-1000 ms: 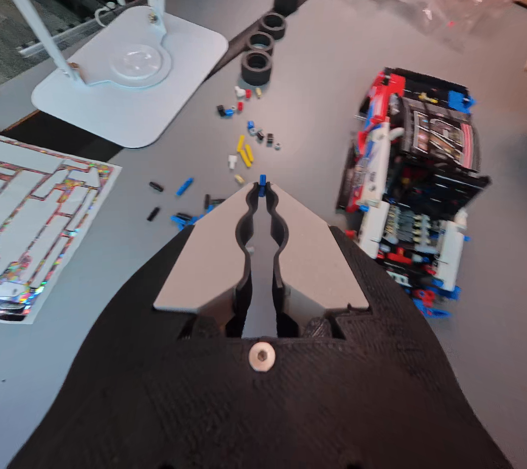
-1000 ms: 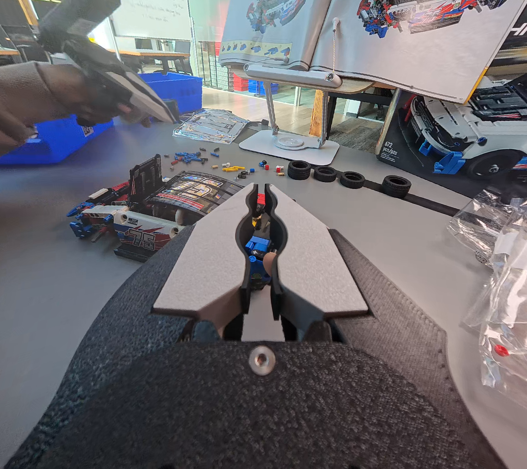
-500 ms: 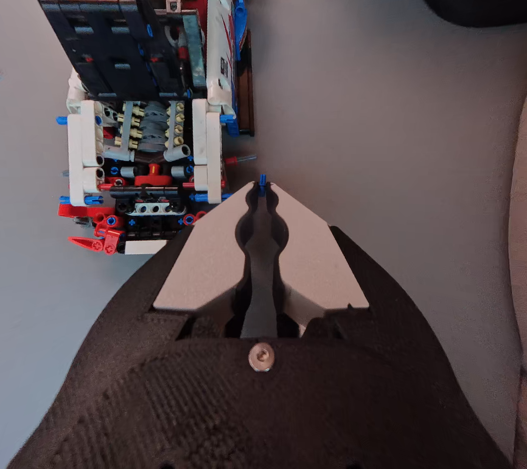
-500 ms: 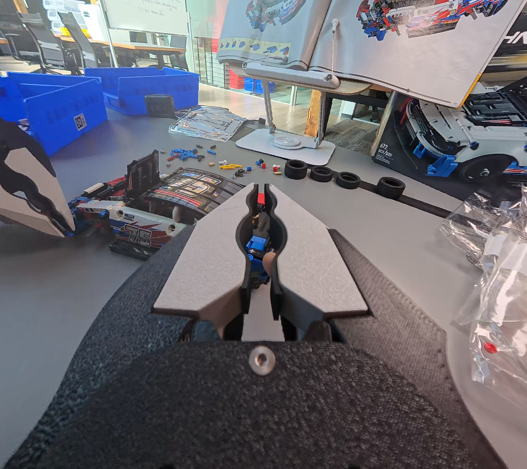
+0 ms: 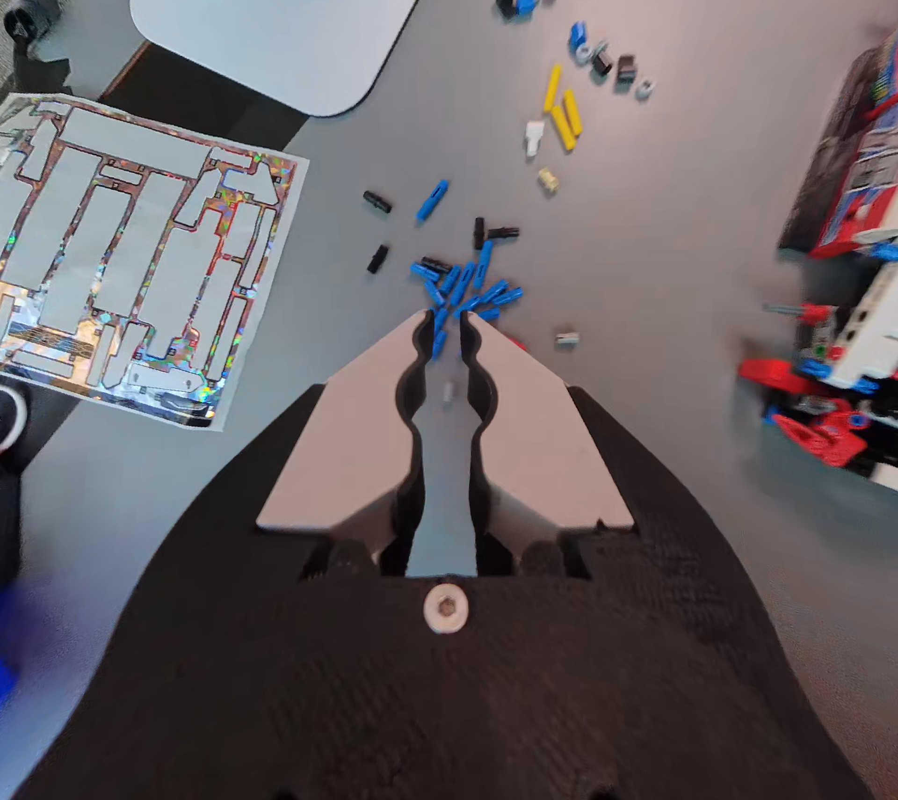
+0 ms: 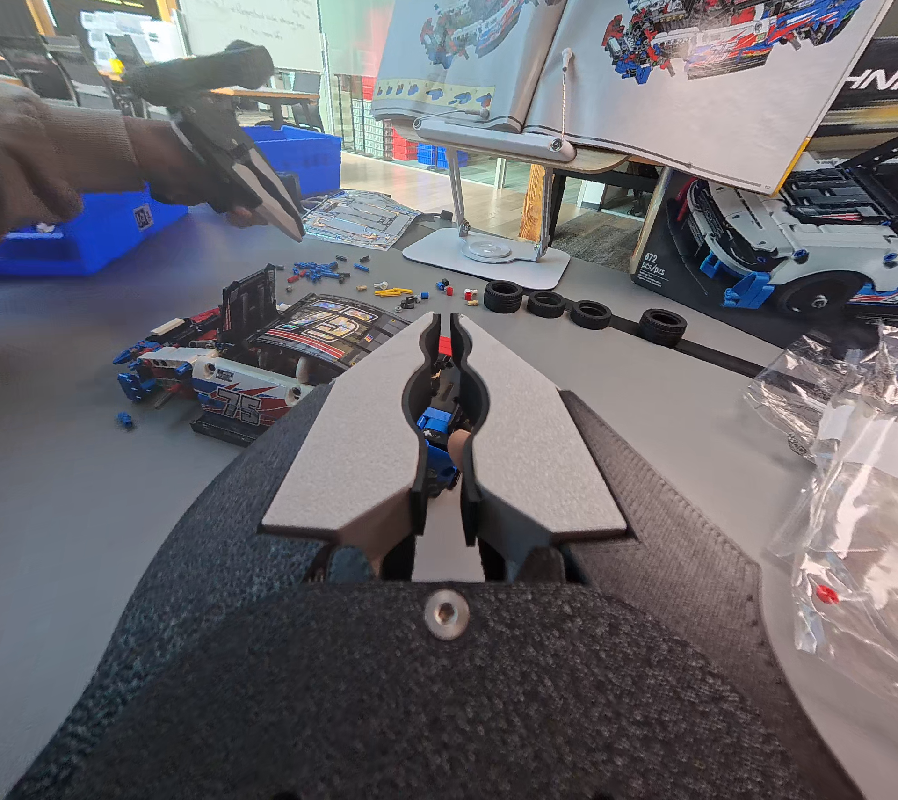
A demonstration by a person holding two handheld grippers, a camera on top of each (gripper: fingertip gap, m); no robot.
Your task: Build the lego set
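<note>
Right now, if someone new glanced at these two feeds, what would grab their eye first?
Probably the half-built race car, lying on the grey table left of the right hand-held gripper. Next, the open instruction book propped on its stand behind a row of four black tyres. In the left wrist view, a pile of blue pins lies just beyond the left hand-held gripper.

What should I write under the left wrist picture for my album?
The open left gripper hovers over a pile of blue pins, beside a sticker sheet.
</note>
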